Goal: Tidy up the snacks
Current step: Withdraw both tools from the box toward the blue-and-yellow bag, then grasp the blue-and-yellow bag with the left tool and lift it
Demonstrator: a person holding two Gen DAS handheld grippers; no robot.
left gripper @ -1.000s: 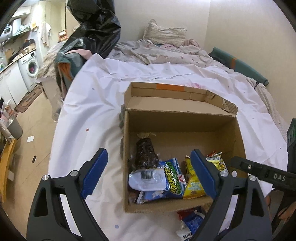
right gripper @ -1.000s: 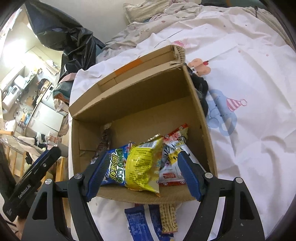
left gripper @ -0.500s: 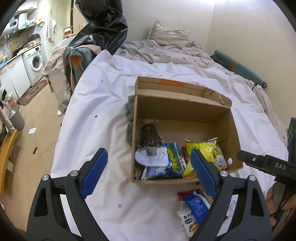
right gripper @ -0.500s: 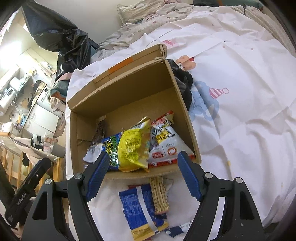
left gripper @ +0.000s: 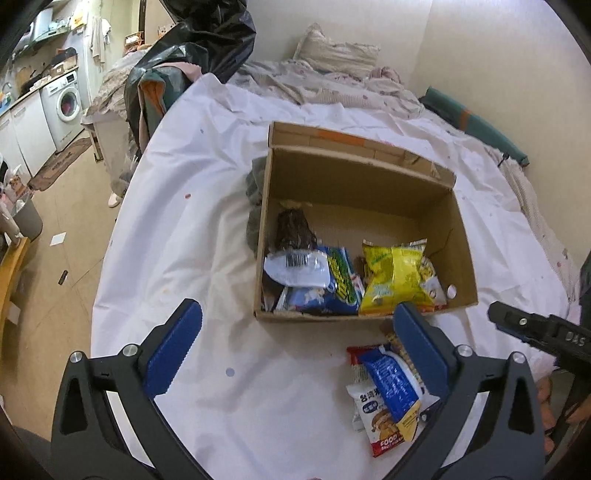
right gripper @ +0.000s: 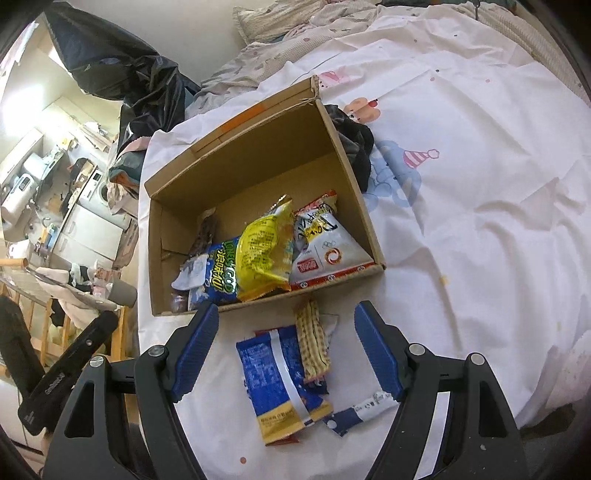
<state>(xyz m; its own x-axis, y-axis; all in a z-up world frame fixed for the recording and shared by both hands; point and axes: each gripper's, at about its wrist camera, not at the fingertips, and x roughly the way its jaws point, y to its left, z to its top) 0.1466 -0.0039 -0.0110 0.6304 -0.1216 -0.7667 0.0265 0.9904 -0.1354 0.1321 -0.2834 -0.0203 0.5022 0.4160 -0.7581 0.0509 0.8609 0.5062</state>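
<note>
An open cardboard box (left gripper: 458,229) (right gripper: 354,177) lies on the white bed sheet. Inside it are a yellow snack bag (left gripper: 391,277) (right gripper: 262,251), a blue-green bag (left gripper: 341,280), a white and red bag (right gripper: 325,251) and a dark cookie pack (left gripper: 293,229). In front of the box a blue packet (left gripper: 388,380) (right gripper: 273,373) and a checkered wafer packet (right gripper: 314,339) lie loose. My left gripper (left gripper: 295,308) hovers before the box, its jaws opening, nothing between them. Over the loose packets my right gripper (right gripper: 287,308) is open and holds nothing.
Dark cloth (right gripper: 354,144) lies bunched against the box's sides. A black plastic bag (left gripper: 207,33) stands at the bed's far left corner. The bed edge drops to the floor on the left, with a washing machine (left gripper: 68,99) beyond. A pillow (left gripper: 332,48) lies at the head.
Both grippers have drawn back from the box, which now looks smaller. The loose packets in front of it have come into view. The left jaws stand wider.
</note>
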